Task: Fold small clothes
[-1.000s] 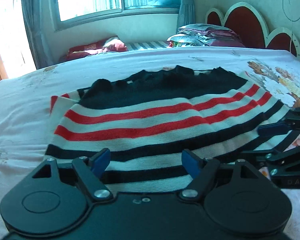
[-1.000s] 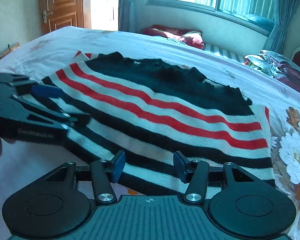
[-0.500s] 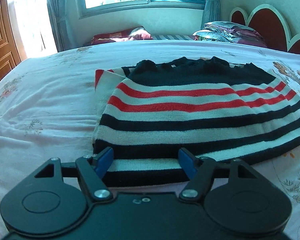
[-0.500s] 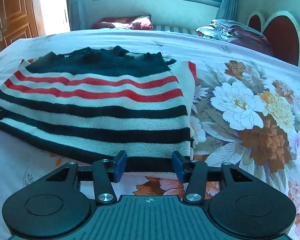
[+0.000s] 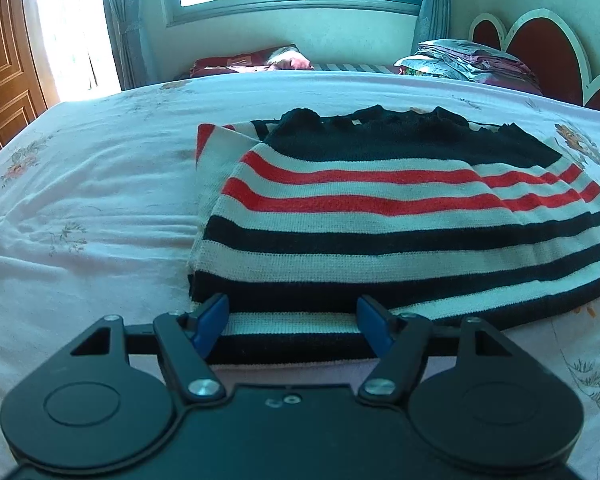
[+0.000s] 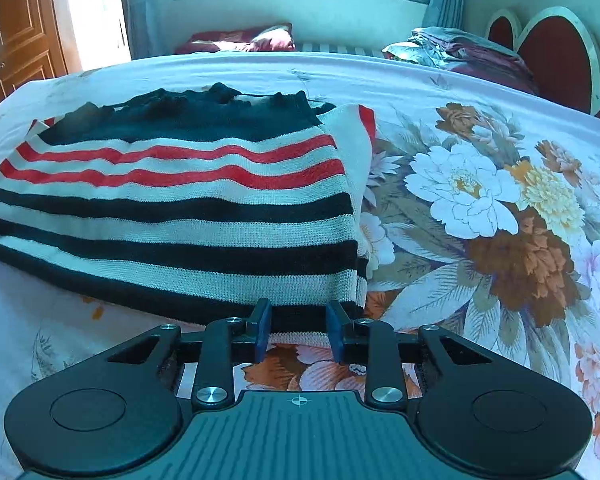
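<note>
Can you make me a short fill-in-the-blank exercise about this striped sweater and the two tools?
1. The striped sweater lies on the ____.
2. The stripes just below its black top band are ____.
3. Both the left tool and the right tool are ____, at the sweater's near edge.

Missing words: bed; red; open

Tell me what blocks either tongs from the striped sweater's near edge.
Nothing visible does. The left tongs and right tongs are both open, right at the near hem of the striped sweater, with only the bedsheet around it.

Sweater [image 5: 380,216] — black, white, red stripes.
</note>
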Available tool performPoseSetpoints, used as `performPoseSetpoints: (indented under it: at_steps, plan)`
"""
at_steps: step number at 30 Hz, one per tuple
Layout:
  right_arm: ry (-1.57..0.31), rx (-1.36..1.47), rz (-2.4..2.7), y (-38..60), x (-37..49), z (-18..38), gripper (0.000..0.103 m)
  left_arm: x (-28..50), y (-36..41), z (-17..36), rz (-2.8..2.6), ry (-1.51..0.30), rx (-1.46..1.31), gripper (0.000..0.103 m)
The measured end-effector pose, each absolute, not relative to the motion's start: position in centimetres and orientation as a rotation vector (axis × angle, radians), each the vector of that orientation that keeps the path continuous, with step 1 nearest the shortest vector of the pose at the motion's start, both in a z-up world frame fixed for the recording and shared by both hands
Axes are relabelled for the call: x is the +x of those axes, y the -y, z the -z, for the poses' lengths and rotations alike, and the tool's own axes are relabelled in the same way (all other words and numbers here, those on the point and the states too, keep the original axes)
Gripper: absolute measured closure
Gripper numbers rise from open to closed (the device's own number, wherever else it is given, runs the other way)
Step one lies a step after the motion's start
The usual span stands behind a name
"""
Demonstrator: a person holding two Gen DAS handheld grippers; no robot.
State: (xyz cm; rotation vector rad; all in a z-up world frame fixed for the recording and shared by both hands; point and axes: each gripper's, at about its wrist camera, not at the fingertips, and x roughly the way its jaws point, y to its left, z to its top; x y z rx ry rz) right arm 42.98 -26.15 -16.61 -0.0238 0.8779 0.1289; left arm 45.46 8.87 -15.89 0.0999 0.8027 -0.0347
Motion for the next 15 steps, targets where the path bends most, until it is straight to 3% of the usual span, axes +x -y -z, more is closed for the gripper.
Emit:
performPoseSetpoints:
  at_steps: [15]
  plan:
    - [-0.882, -0.086, -0.131, 25.64, 43.27, 16.7, 0.074, 45.9, -9.55, 15.54, 0.074, -0.836, 0.079, 0.032]
